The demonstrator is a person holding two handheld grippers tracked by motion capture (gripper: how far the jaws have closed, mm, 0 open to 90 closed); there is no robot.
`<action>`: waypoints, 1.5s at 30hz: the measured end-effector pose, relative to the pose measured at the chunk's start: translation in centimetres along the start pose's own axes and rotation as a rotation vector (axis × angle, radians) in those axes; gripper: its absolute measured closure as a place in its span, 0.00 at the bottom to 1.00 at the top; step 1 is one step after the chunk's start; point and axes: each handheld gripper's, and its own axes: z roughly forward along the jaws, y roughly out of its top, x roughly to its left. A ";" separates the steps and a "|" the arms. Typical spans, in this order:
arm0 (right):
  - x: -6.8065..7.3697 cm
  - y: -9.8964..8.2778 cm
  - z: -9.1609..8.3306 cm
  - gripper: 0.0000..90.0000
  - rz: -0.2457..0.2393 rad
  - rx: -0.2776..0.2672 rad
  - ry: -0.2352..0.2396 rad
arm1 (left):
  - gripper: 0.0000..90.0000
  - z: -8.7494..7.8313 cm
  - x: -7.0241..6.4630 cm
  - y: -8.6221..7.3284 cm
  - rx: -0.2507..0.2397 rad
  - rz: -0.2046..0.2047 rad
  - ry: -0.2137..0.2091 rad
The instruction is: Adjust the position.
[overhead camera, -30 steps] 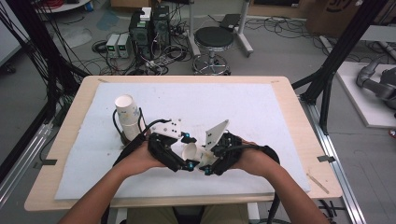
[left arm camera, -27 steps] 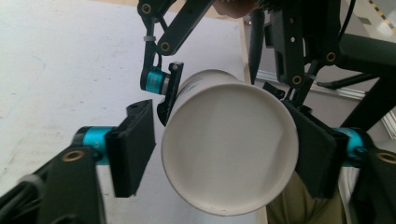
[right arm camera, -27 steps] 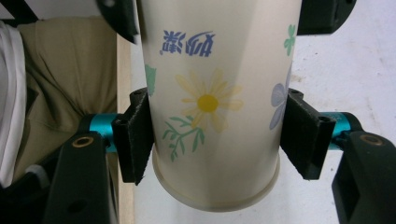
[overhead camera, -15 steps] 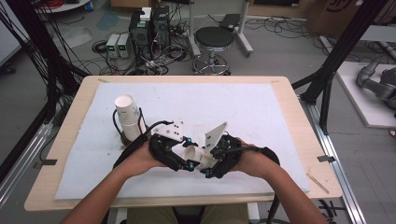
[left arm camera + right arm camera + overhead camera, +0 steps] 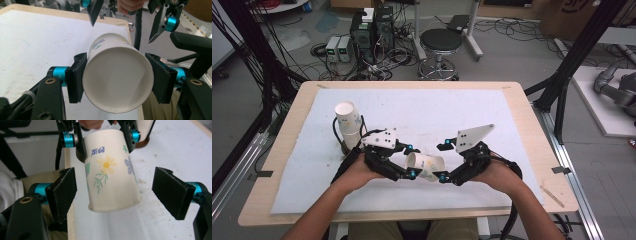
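The work surface is a wooden table covered by a white mat, set in a room with a grey floor; a round stool and computer boxes stand beyond the far edge.

A paper cup with a flower print lies on its side above the near middle of the mat, between the two grippers. Its open mouth faces the left gripper, its base faces the right gripper.

Left gripper: the jaws are closed on the paper cup near its rim, one pad pressing each side of the wall, as the left gripper view shows. The cup is carried by this grip alone.

Right gripper: the jaws have just been opening. The right gripper view shows the base end of the cup between the pads, with a clear gap on both sides; neither pad touches it.

A stack of paper cups stands tilted on the left part of the mat, just beyond the left hand. The right hand grips its tool near the front edge.
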 end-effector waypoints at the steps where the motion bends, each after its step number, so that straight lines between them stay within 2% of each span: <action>1: 0.1 -0.2 -0.2 0.22 -0.002 -0.024 -0.003 | 0.41 -0.1 0.0 -0.1 -0.009 0.000 0.002; 5: 0.4 -1.3 -0.7 0.22 0.003 -0.088 -0.026 | 0.41 -0.3 -0.1 -0.6 -0.043 -0.008 0.001; 9: 0.6 -2.7 -0.9 0.23 0.044 -0.170 -0.030 | 0.41 -0.3 -0.4 -1.4 -0.074 -0.013 0.002; 16: 1.4 -6.2 -0.2 0.22 0.123 -0.300 -0.059 | 0.41 -0.4 -0.6 -2.6 -0.129 -0.026 -0.005; 19: 1.4 -7.0 0.2 0.22 0.141 -0.295 -0.044 | 0.41 -0.5 -0.7 -2.7 -0.147 -0.021 -0.012; 24: 1.4 -7.2 0.5 0.22 0.133 -0.303 -0.030 | 0.41 -0.6 -0.9 -2.6 -0.177 -0.006 -0.016; 35: 1.2 -7.4 1.2 0.22 0.132 -0.312 0.013 | 0.42 -0.7 -1.1 -2.5 -0.185 0.015 -0.025; 45: 1.3 -7.1 1.9 0.22 0.127 -0.343 0.078 | 0.42 -0.7 -1.6 -2.2 -0.217 0.042 -0.066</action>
